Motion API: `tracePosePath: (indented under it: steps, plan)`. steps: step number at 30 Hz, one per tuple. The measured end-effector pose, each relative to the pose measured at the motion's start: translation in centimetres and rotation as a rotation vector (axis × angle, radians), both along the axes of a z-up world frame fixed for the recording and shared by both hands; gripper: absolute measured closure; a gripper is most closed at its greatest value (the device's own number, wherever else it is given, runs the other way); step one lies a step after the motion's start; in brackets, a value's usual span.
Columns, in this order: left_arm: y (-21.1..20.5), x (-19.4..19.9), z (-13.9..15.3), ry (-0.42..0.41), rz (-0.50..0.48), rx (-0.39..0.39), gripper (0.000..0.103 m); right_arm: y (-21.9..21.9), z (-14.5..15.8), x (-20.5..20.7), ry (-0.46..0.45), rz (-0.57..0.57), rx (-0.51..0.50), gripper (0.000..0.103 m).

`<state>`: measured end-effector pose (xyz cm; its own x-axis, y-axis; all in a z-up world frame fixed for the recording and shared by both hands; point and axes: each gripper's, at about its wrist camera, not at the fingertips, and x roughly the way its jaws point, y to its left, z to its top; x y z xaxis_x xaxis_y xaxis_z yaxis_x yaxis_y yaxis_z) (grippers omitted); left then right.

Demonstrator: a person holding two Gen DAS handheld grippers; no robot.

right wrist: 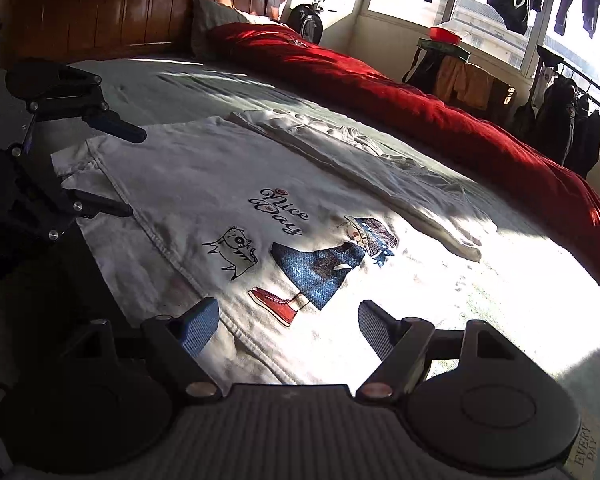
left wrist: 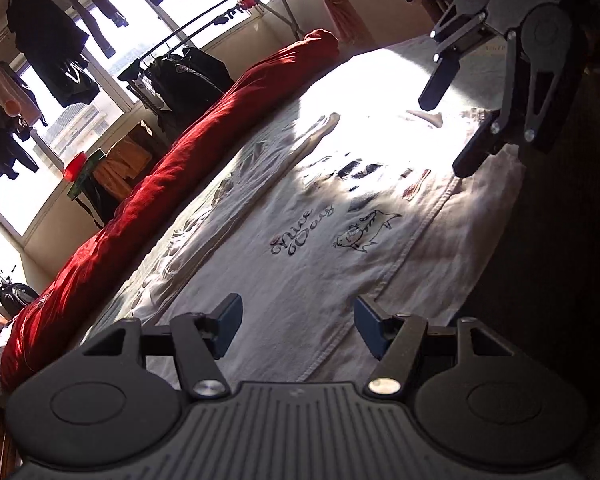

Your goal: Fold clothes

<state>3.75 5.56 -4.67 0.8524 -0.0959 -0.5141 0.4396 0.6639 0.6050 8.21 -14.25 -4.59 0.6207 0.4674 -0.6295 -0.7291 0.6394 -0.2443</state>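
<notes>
A white T-shirt point(left wrist: 300, 268) point(right wrist: 204, 176) printed with "Nice Day", a cat and a girl in a blue dress lies flat on the bed, its hem toward both grippers. Its far side is folded inward as a long strip point(right wrist: 360, 168). My left gripper point(left wrist: 298, 320) point(right wrist: 128, 172) is open over the hem at one bottom corner, with nothing between its fingers. My right gripper point(right wrist: 288, 320) point(left wrist: 450, 132) is open over the hem near the red shoe print and also holds nothing.
A red duvet point(left wrist: 180, 168) point(right wrist: 380, 84) lies rolled along the far side of the bed. A wooden headboard point(right wrist: 120, 8) and pillow point(right wrist: 212, 20) close one end. A clothes rack point(left wrist: 188, 72) point(right wrist: 568, 120) and hanging garments stand by the windows. Pale sheet point(right wrist: 500, 300) surrounds the shirt.
</notes>
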Motion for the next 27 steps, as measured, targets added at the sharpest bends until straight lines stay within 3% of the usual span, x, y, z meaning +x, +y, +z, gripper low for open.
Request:
tracePosePath:
  steps: [8, 12, 17, 27]
  plan:
    - [-1.2, -2.8, -3.3, -0.043, -0.106, 0.192, 0.037, 4.1, -1.1, -3.2, -0.107, 0.158, -0.124, 0.022]
    - [-1.7, -2.2, -4.9, -0.071, -0.114, 0.302, 0.037, 5.5, -1.5, -3.4, -0.096, 0.185, -0.138, 0.022]
    - [-2.2, -2.7, -5.4, -0.071, -0.193, 0.349, 0.037, 5.9, -1.8, -3.6, -0.066, 0.176, -0.127, 0.022]
    - [-2.7, -1.5, -6.0, -0.136, -0.194, 0.410, 0.037, 5.8, -1.5, -3.5, -0.038, 0.150, -0.101, 0.022]
